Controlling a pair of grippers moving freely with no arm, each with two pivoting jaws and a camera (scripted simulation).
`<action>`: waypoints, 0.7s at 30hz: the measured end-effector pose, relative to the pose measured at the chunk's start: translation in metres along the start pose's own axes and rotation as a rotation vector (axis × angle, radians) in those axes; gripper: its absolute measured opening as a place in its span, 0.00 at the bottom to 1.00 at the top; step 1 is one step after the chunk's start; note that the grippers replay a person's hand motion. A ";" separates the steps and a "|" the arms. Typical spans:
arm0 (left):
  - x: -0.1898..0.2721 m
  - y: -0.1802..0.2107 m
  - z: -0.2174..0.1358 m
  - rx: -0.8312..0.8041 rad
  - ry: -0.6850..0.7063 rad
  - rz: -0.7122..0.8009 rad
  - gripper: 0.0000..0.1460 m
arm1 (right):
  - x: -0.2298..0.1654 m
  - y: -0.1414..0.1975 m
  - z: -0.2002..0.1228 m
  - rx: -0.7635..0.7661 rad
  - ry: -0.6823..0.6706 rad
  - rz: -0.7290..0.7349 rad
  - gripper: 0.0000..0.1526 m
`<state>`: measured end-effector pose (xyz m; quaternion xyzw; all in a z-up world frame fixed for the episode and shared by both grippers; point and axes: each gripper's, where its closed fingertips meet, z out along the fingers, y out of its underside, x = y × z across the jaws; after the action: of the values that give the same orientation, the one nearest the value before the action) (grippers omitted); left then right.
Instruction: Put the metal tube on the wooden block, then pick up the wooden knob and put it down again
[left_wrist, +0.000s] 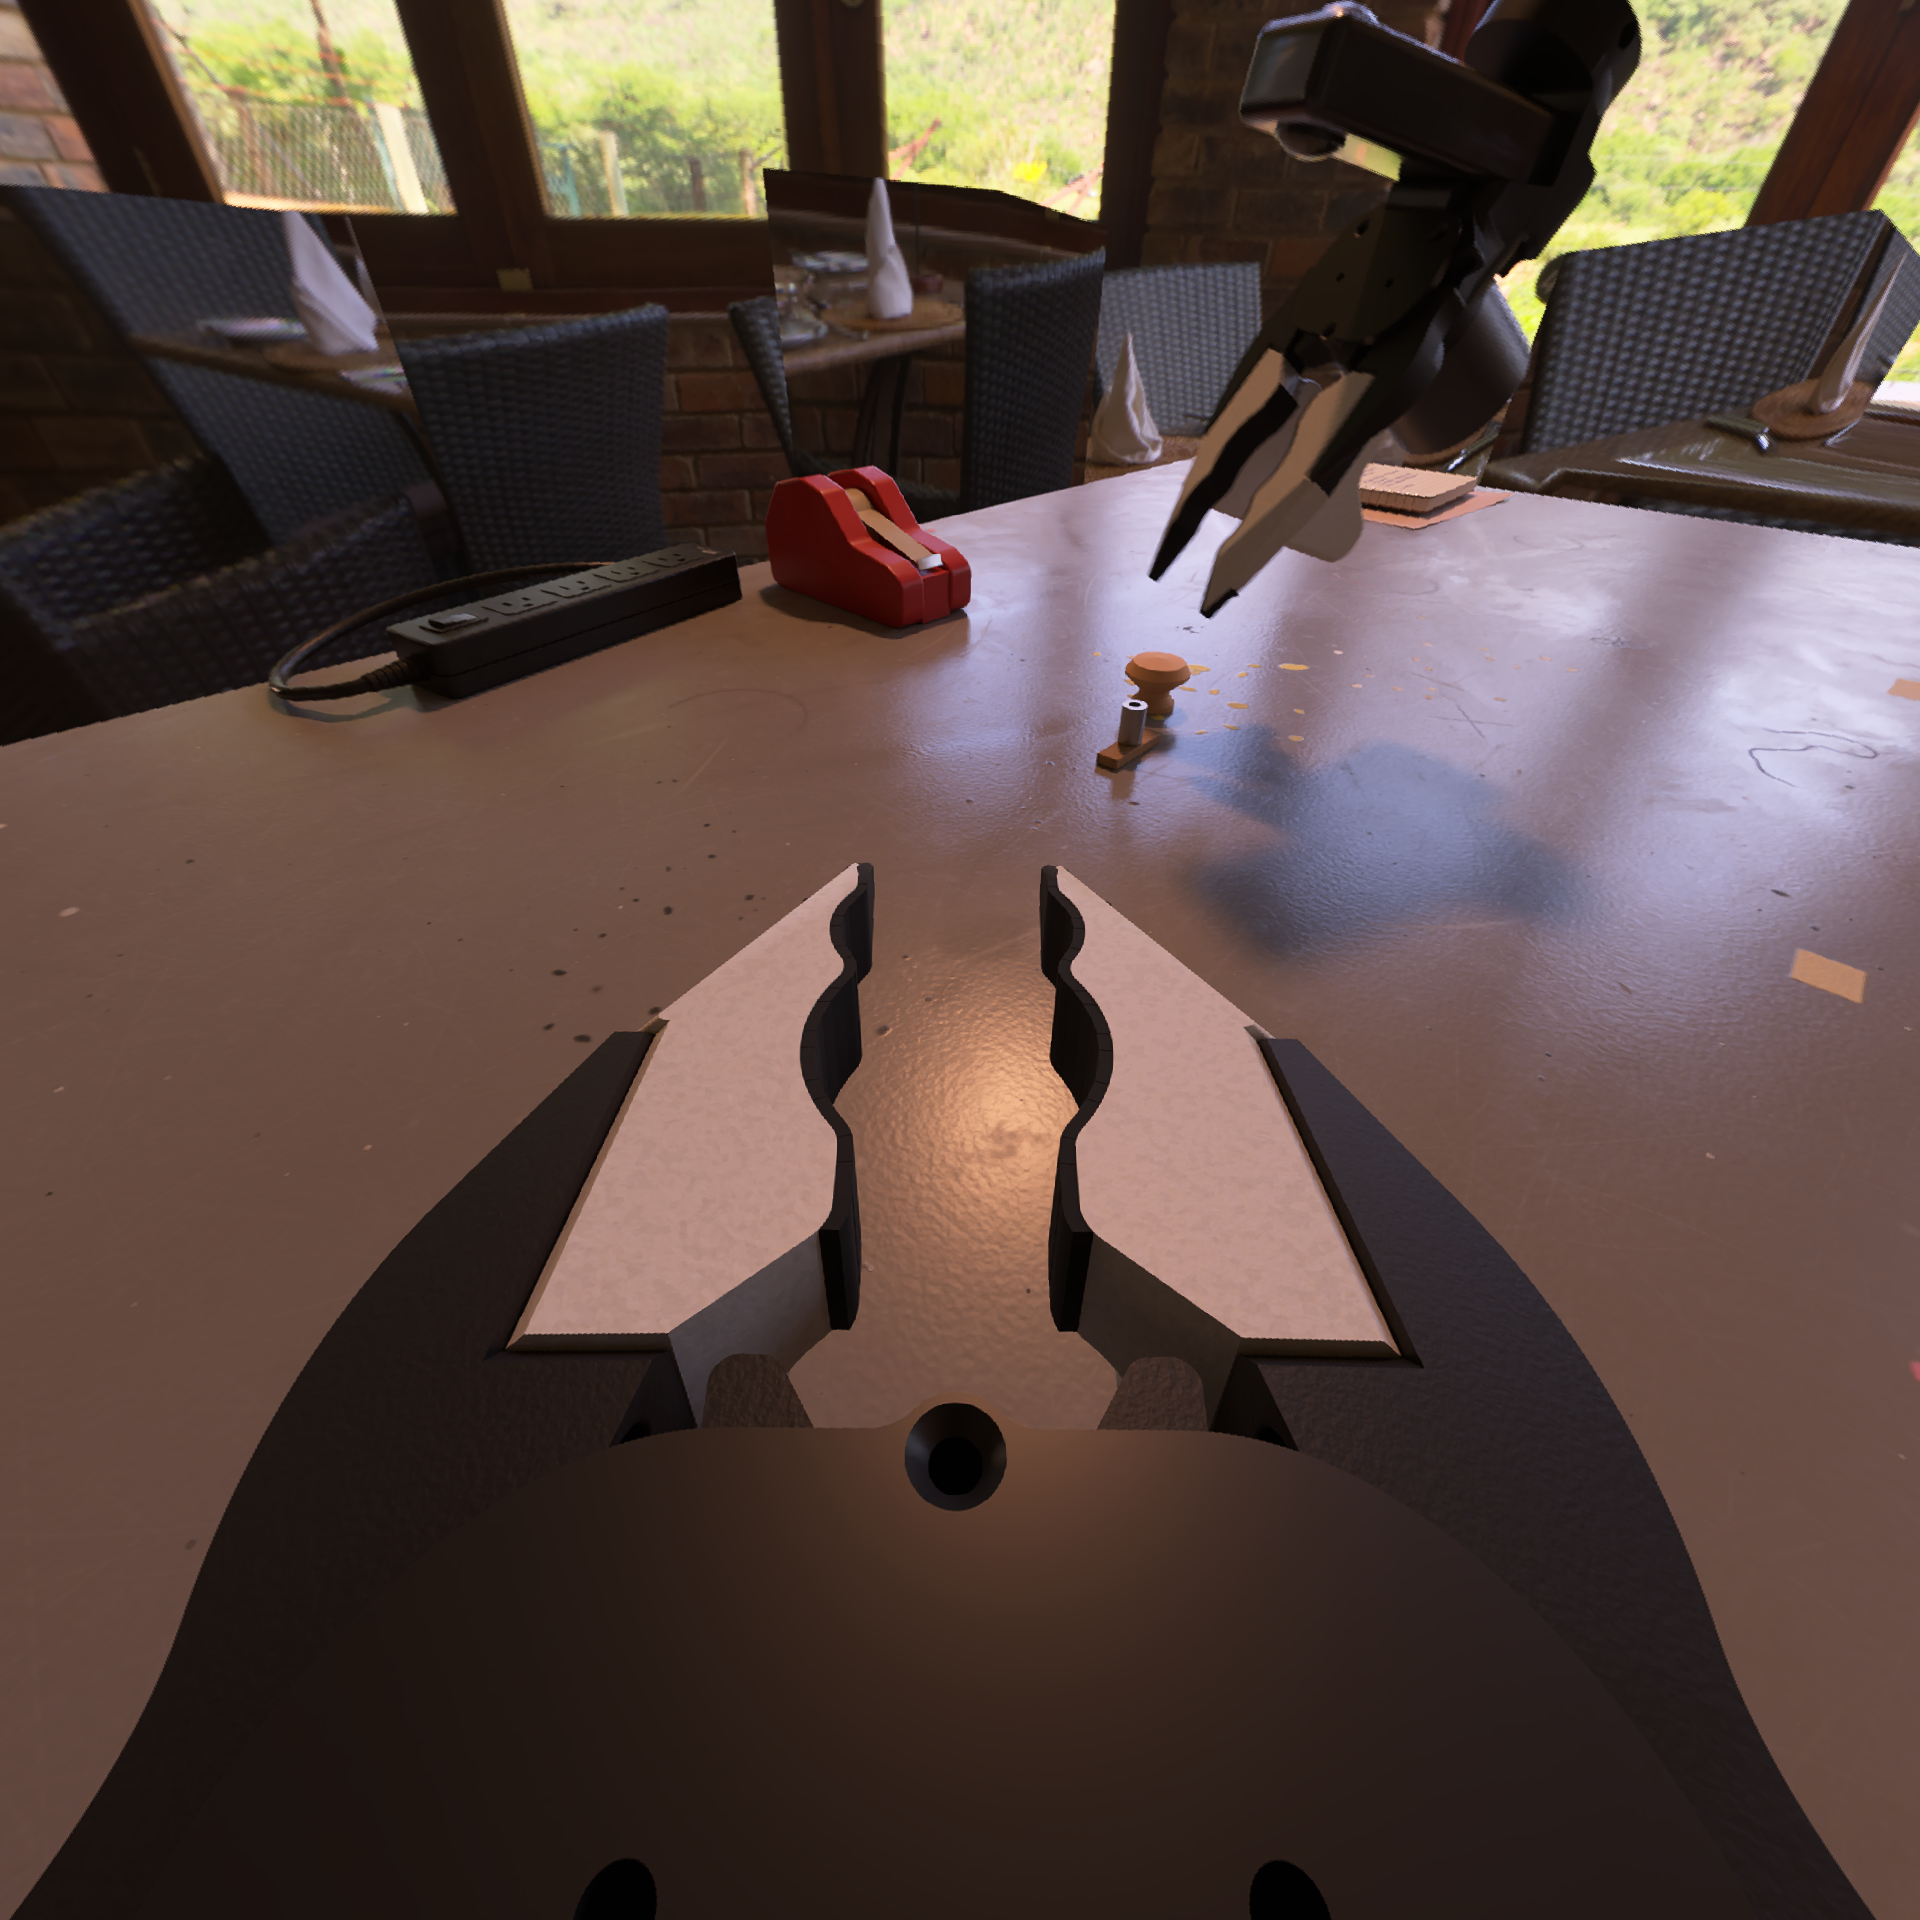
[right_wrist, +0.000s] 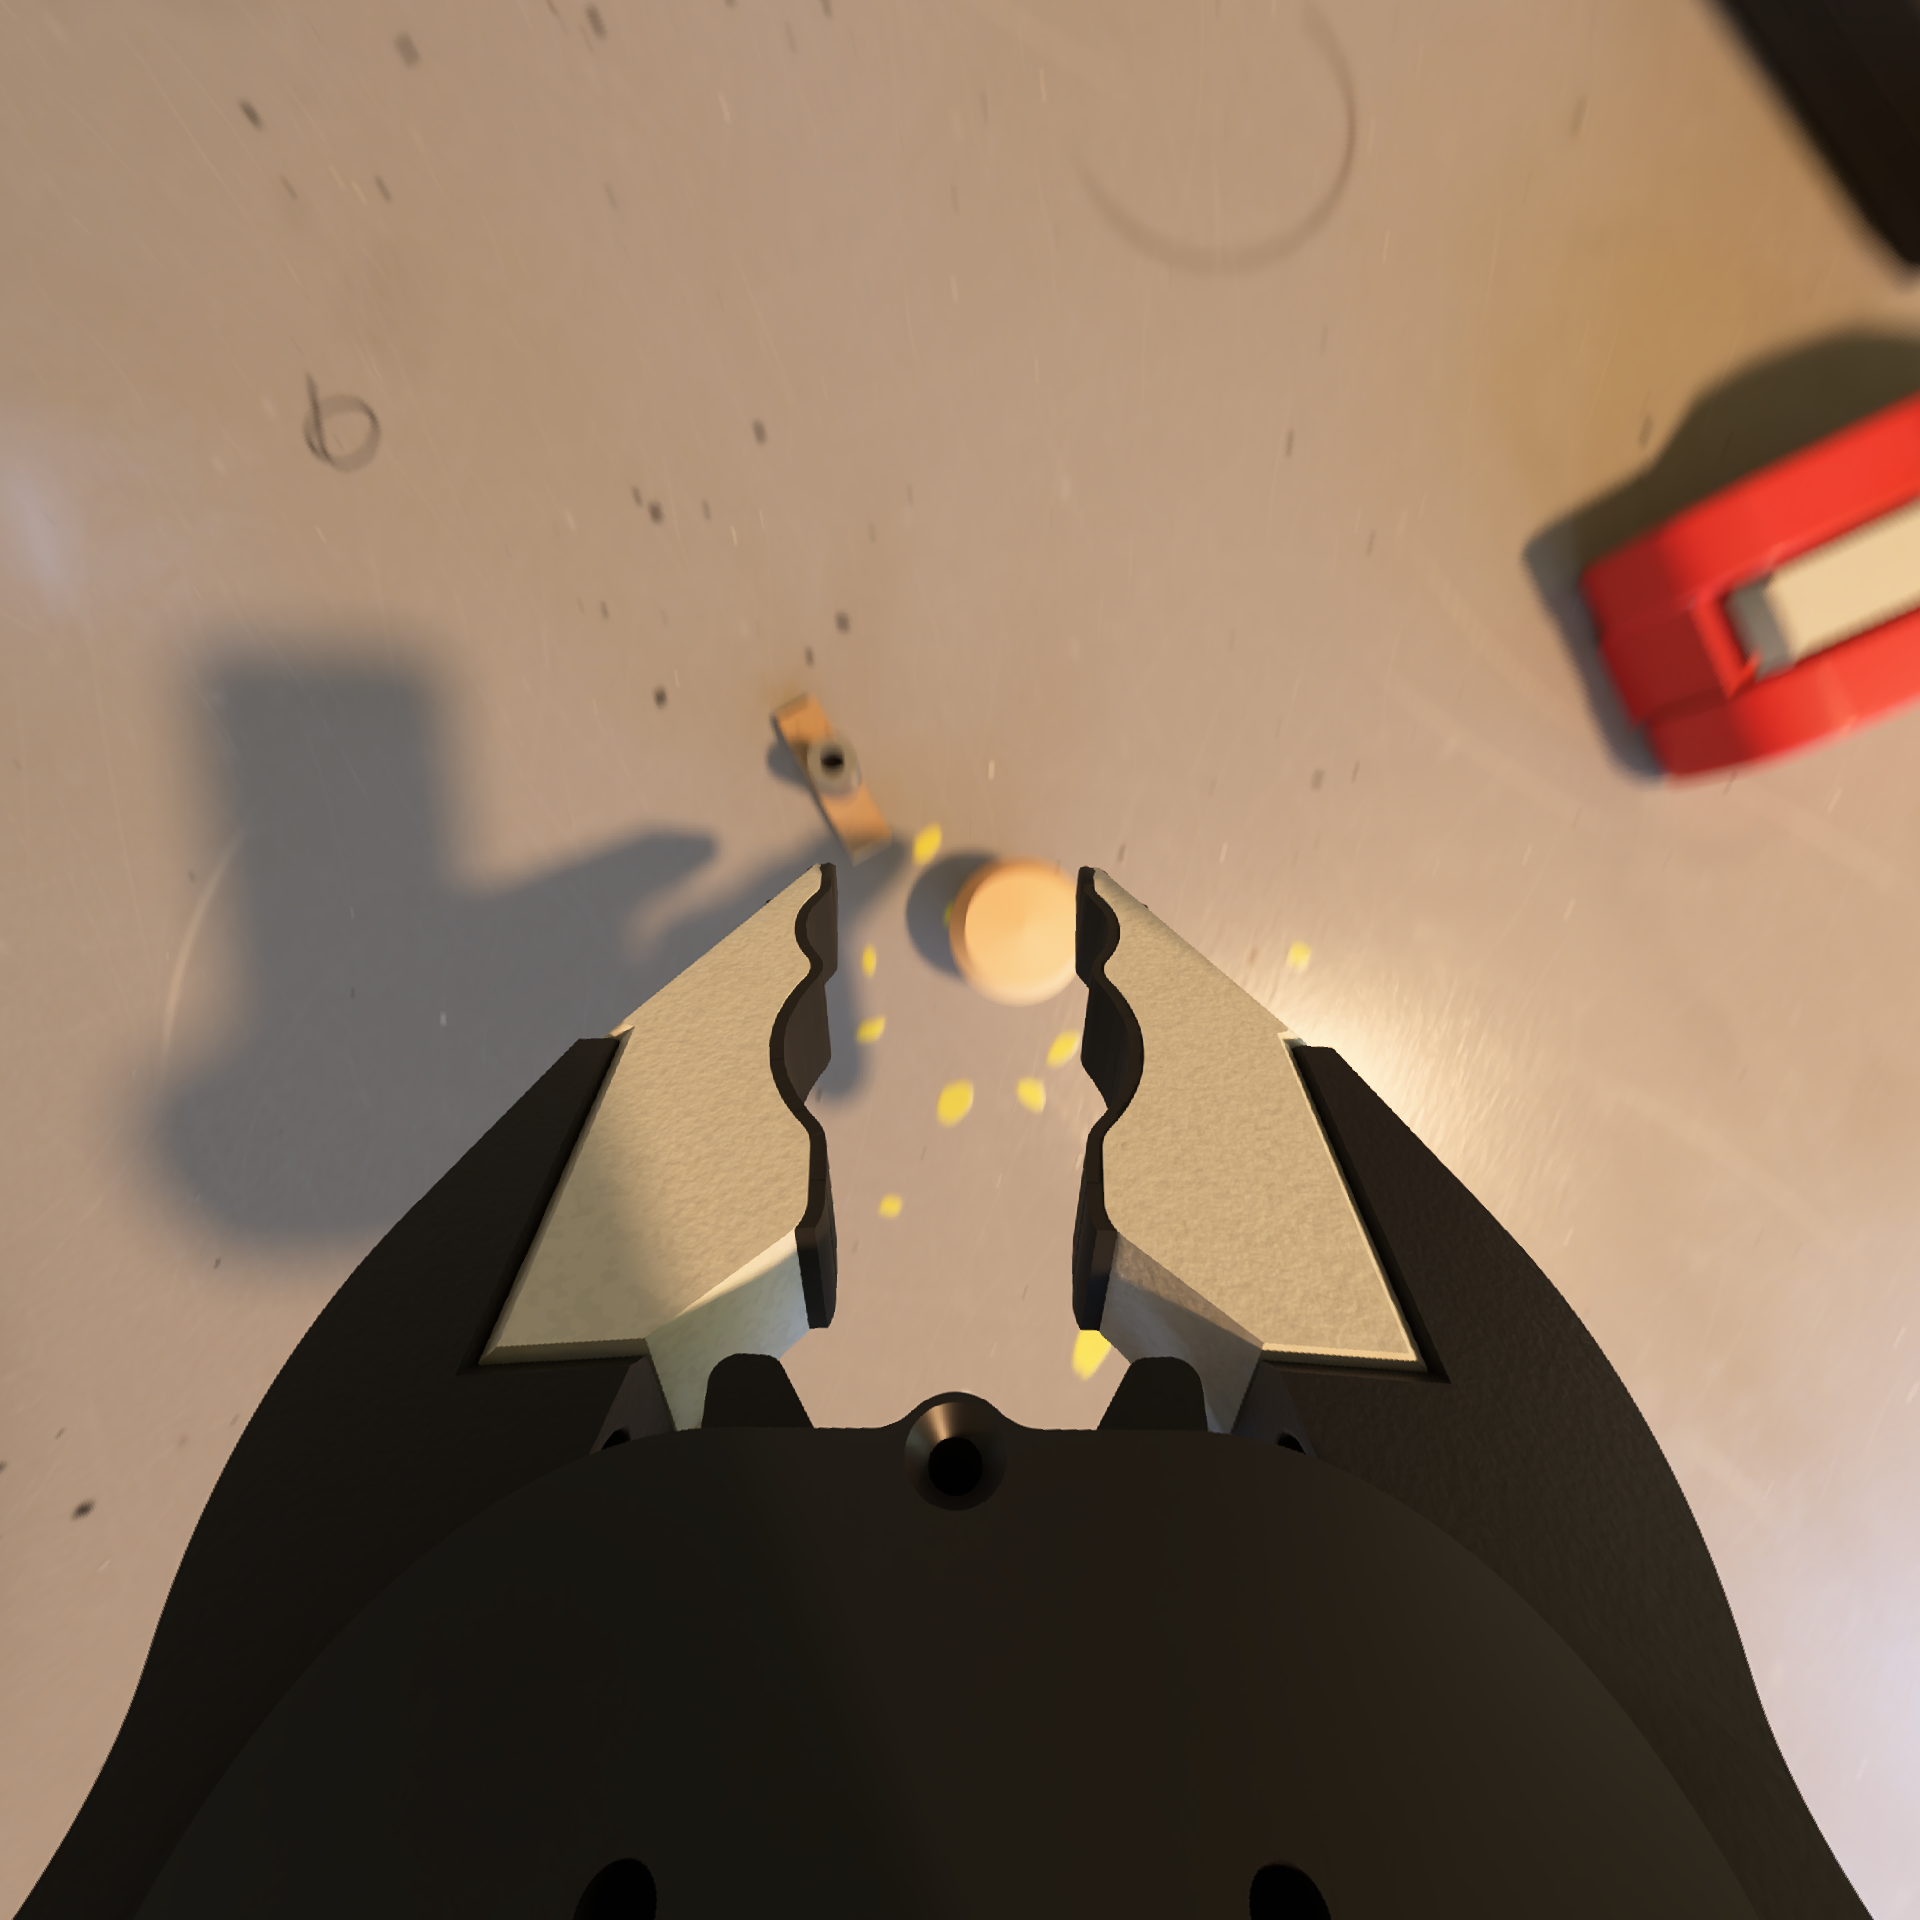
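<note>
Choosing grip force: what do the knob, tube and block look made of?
Knob: pale matte wood, apparently unvarnished; even tan, no glare. Tube: metal, grey with bright highlights, dark bore seen from above. Block: thin light wood, matte; grain too small to tell.

Plenty cut off or too tiny to read here.

Tape dispenser (right_wrist: 1756, 613) chopped by the right edge in the right wrist view, and some dark thing (right_wrist: 1844, 104) clipped at the top right corner, can't tell what. Metal tube (left_wrist: 1132, 719) and wooden block (left_wrist: 1127, 750) way too small from the left wrist view to judge contact. Knob's (right_wrist: 1013, 928) stem hidden under its own cap from above. Upper body of the right gripper (left_wrist: 1190, 587) sliced off by the top edge.
</note>
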<state>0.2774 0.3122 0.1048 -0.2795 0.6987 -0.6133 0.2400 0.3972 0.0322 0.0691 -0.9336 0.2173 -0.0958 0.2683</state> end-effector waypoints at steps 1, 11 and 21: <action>0.001 0.000 0.001 -0.004 0.005 -0.003 0.22 | -0.001 0.013 -0.001 -0.036 0.007 0.031 0.30; 0.011 0.007 0.013 -0.085 0.020 0.061 0.23 | -0.012 0.056 0.023 -0.114 -0.060 0.093 0.38; 0.006 0.007 0.010 -0.089 -0.011 0.069 0.24 | 0.014 0.045 0.032 -0.073 -0.007 0.123 0.31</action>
<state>0.2793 0.3018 0.0969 -0.2691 0.7331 -0.5715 0.2520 0.4028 0.0060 0.0187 -0.9279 0.2767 -0.0677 0.2404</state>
